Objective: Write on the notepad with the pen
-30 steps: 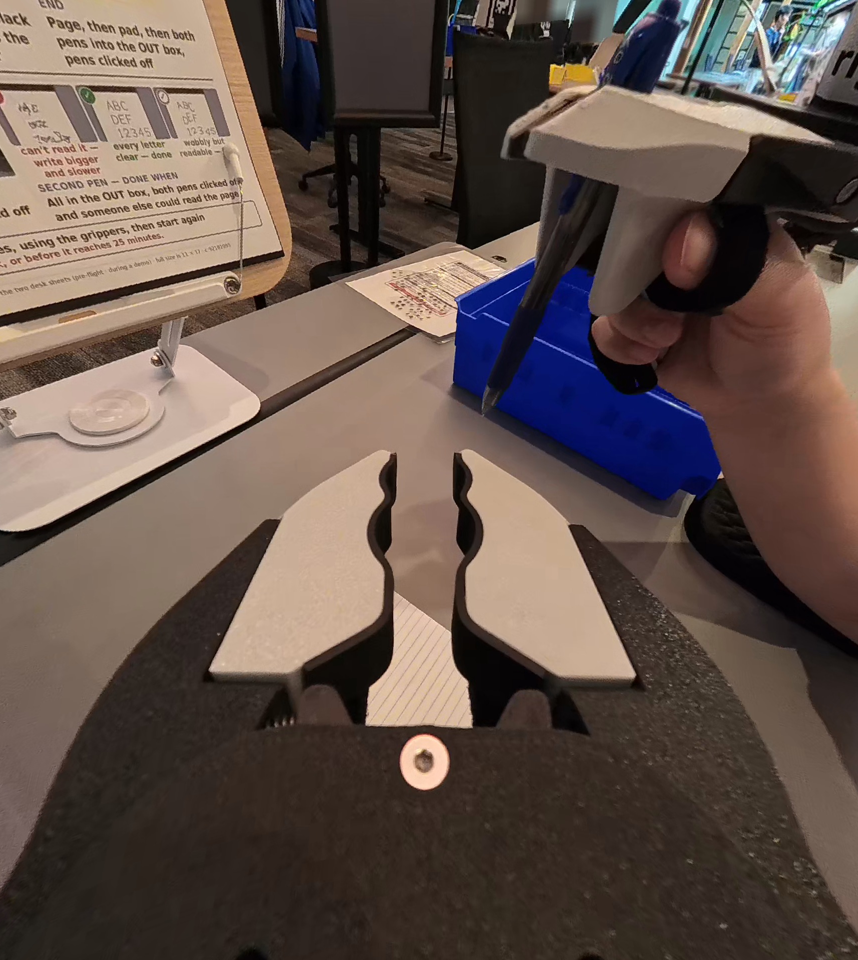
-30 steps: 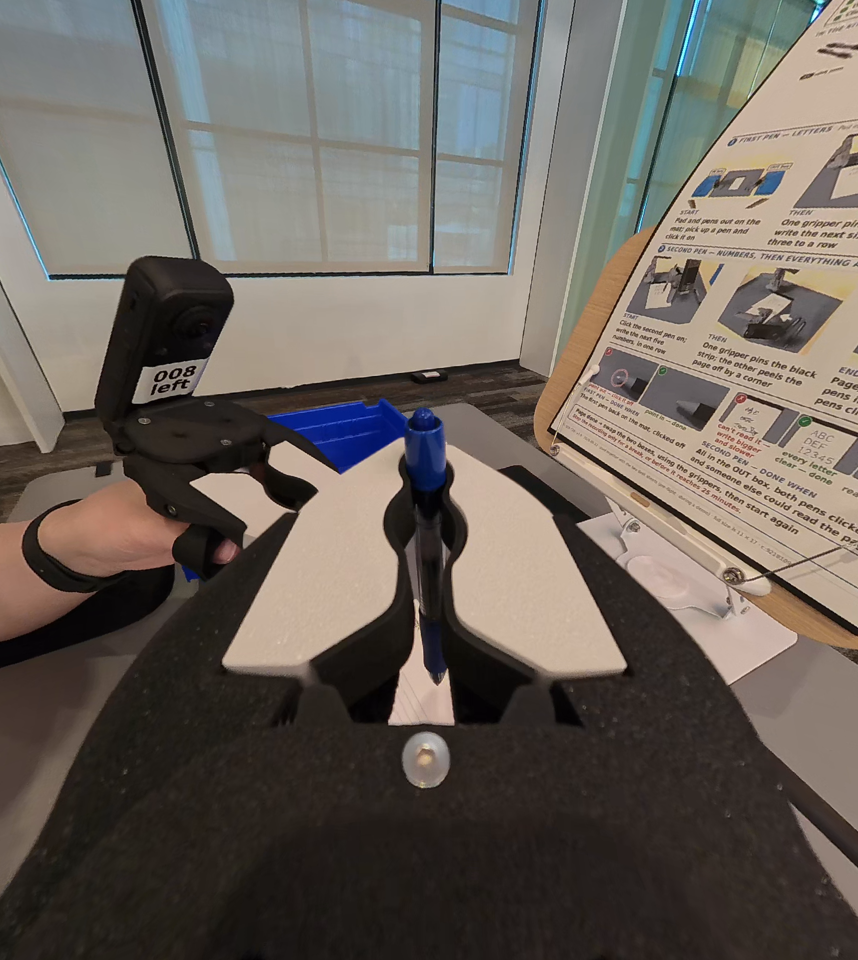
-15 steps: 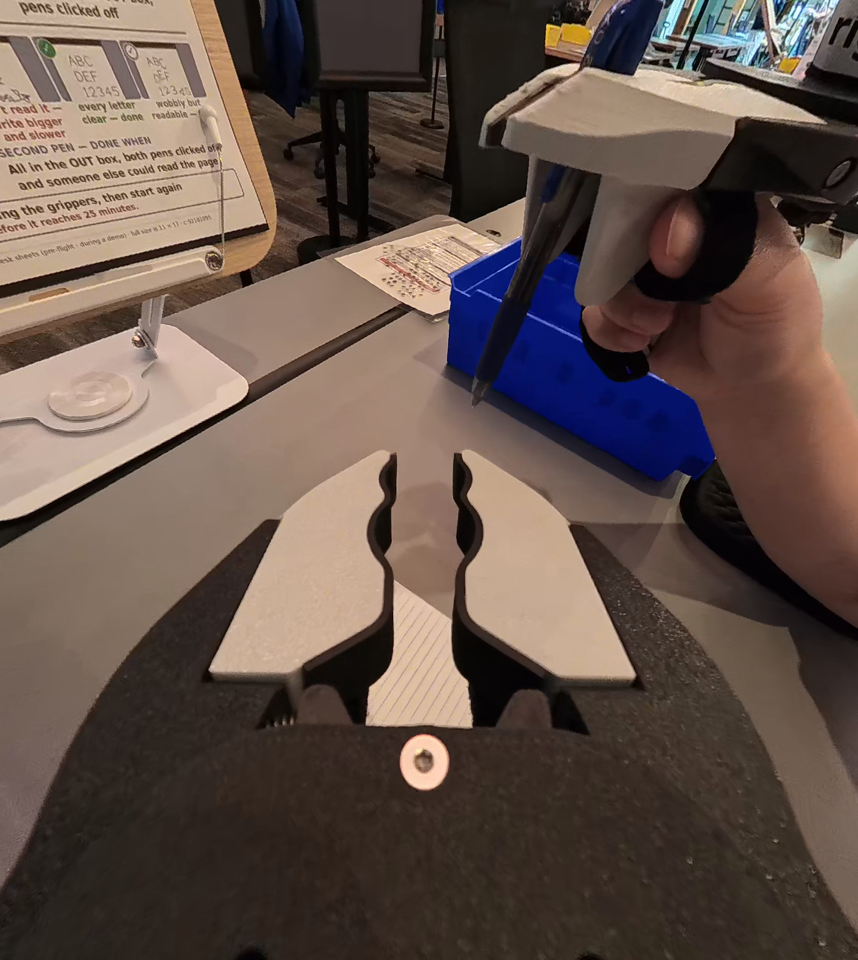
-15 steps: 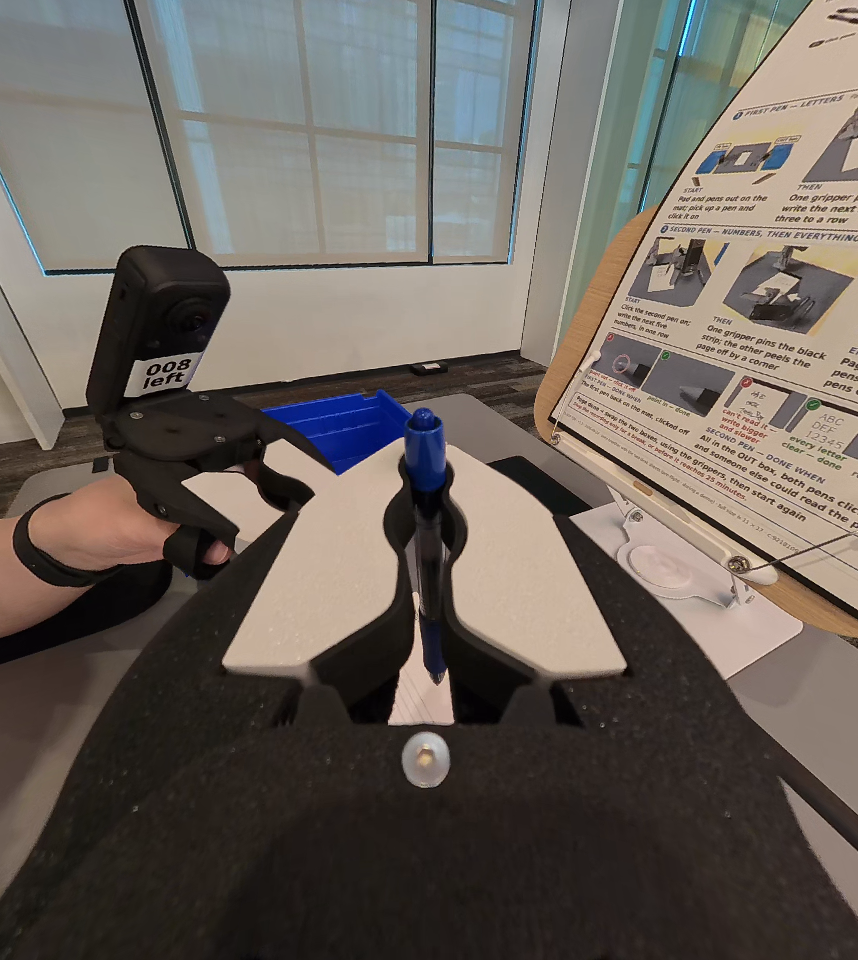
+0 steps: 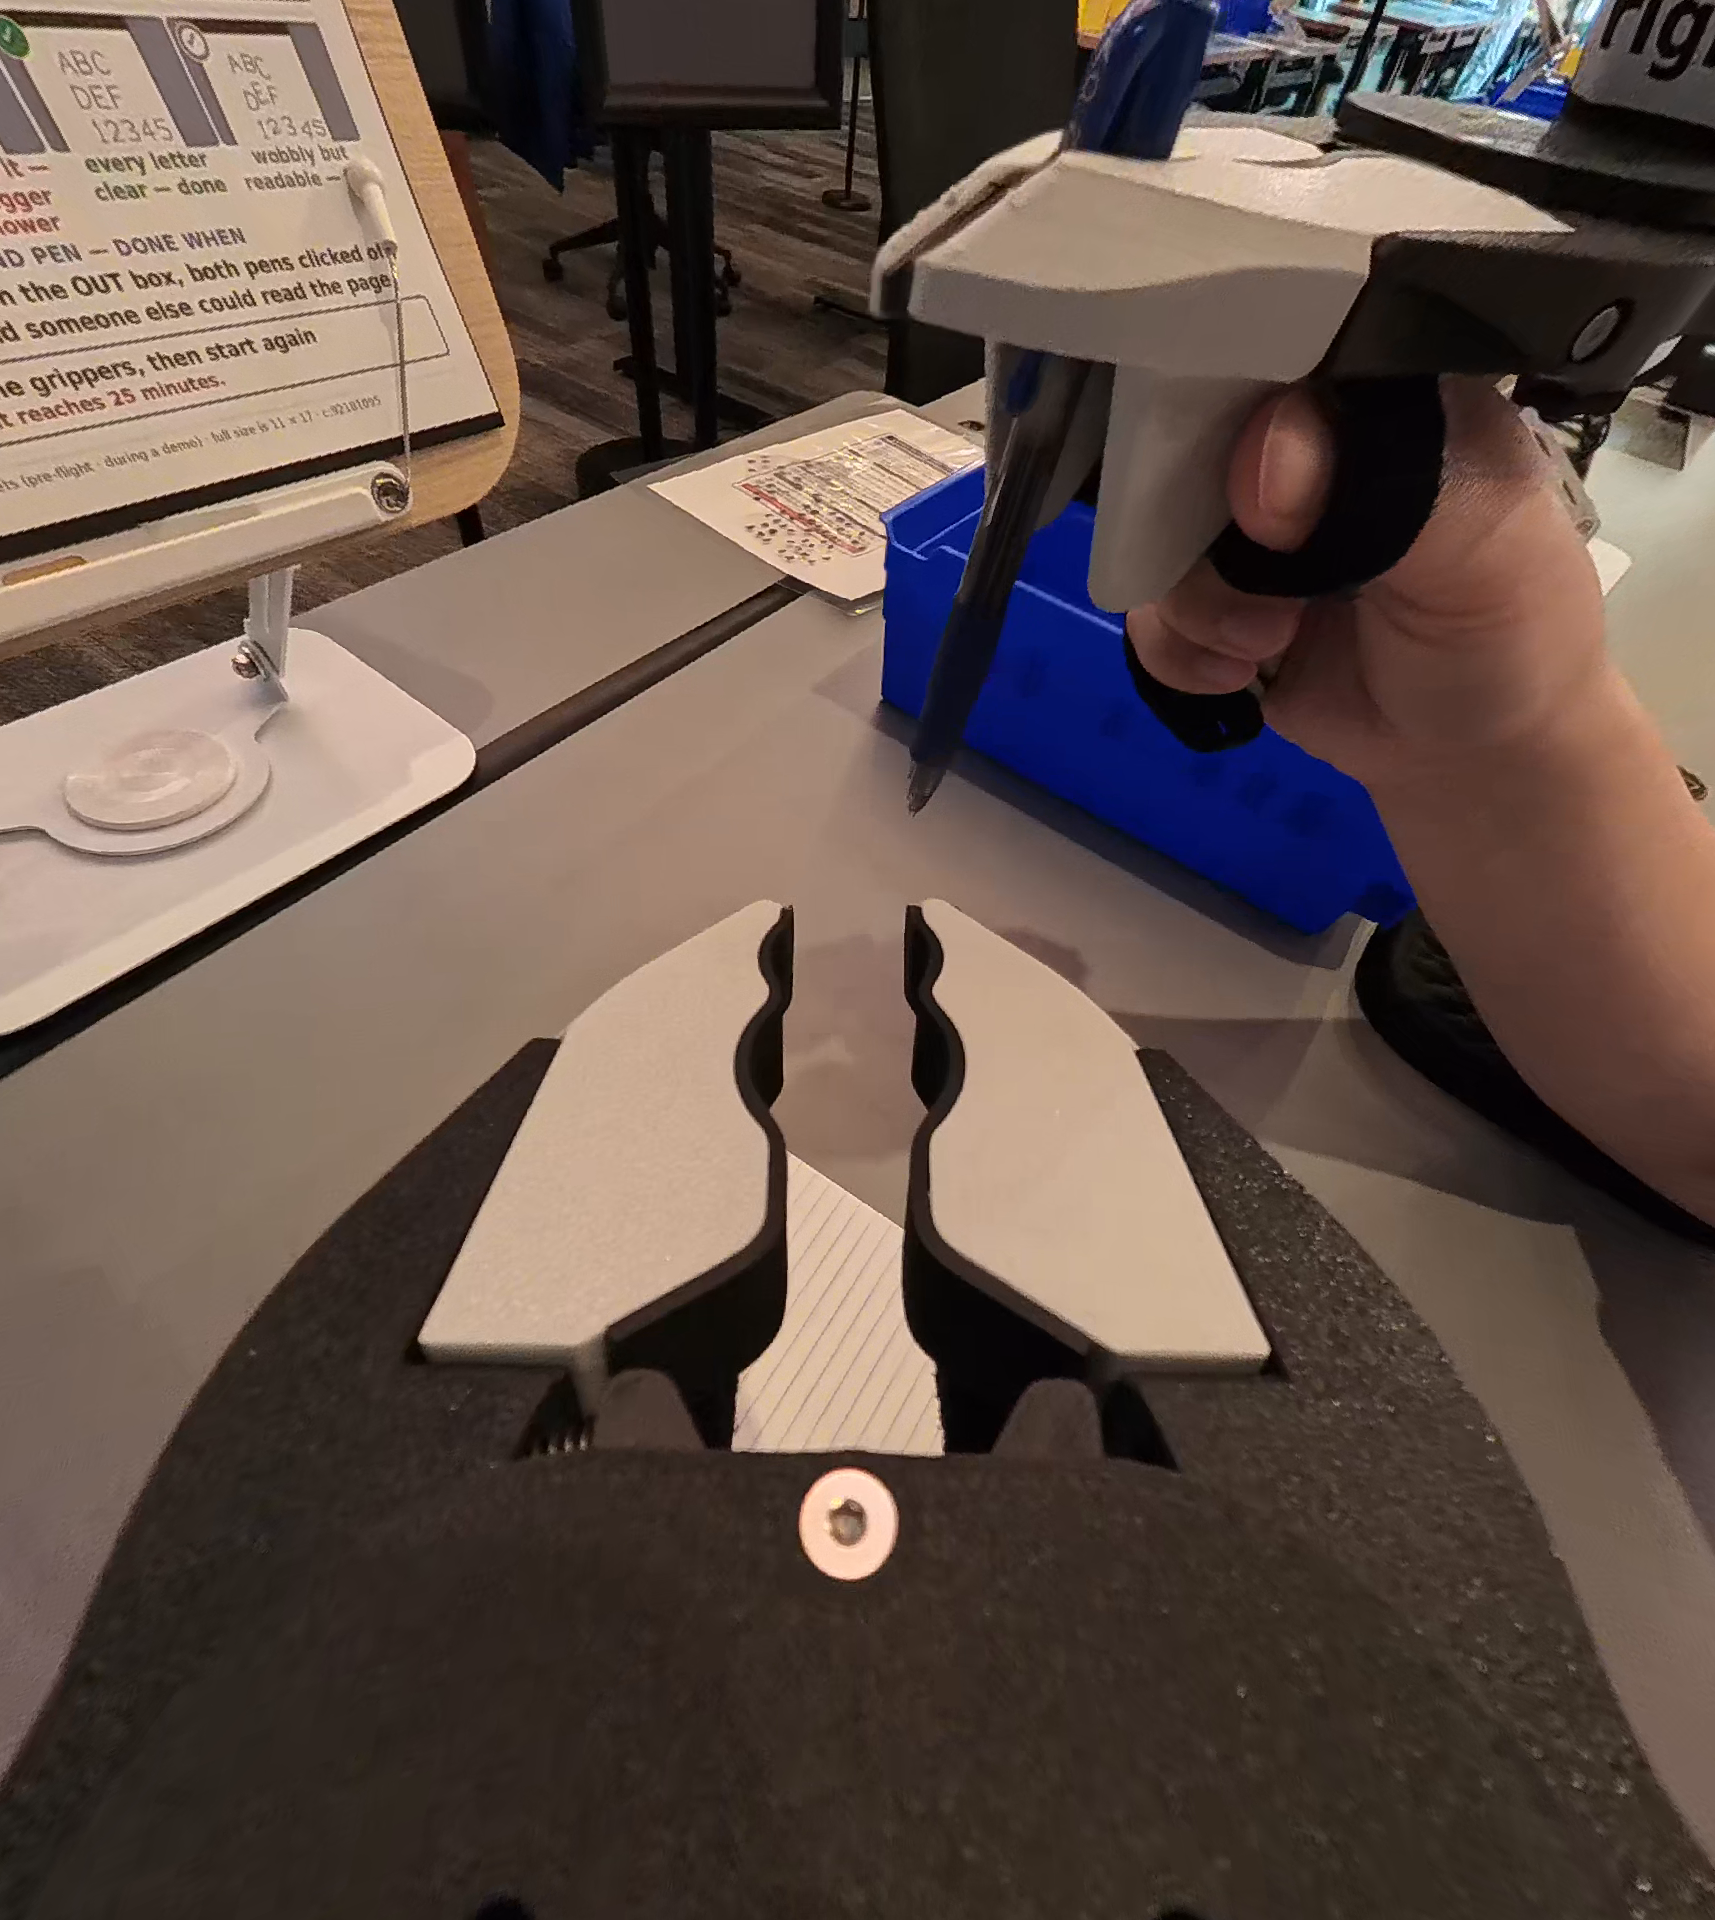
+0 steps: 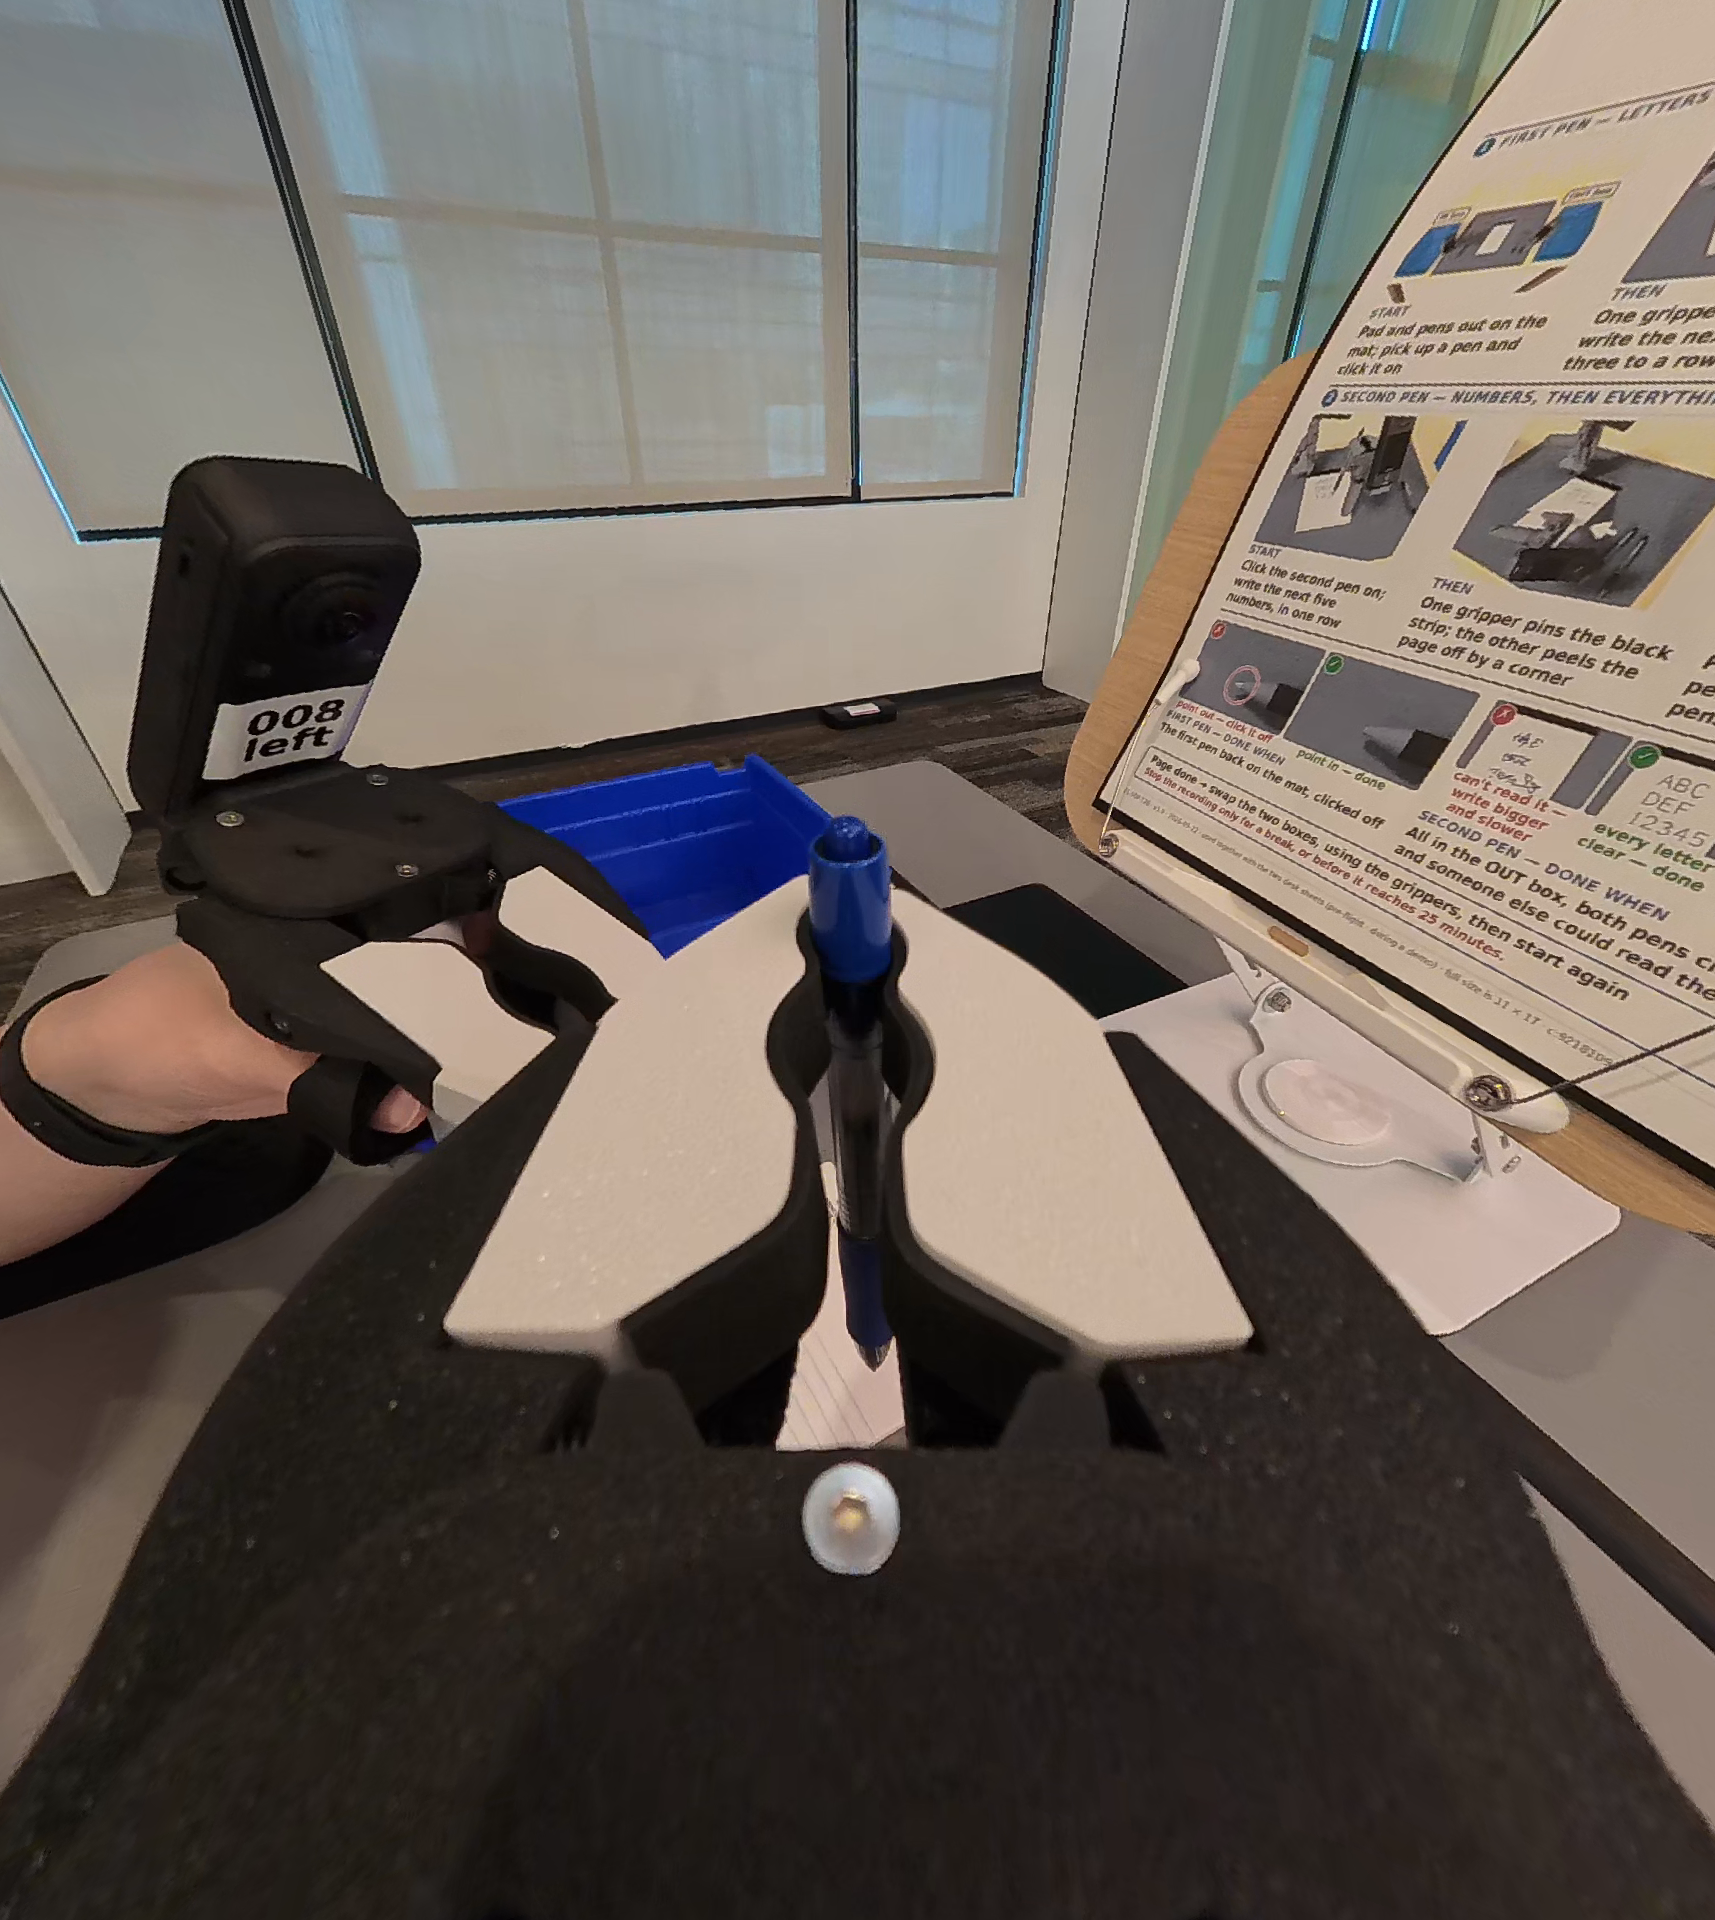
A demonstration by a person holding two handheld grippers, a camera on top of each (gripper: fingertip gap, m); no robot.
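Right claw (image 6: 848,1049), matte grey plates, clamps slim blue plastic pen (image 6: 851,1039); left claw (image 5: 845,1023) apart over lined white notepad (image 5: 837,1320), smooth grey bench (image 5: 209,1122).

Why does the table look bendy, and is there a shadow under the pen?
Left wrist view: the wide lens curves the table edges; a soft dark shadow lies ahead of the left gripper, below the pen. Right wrist view: bright windows, sharp pen.
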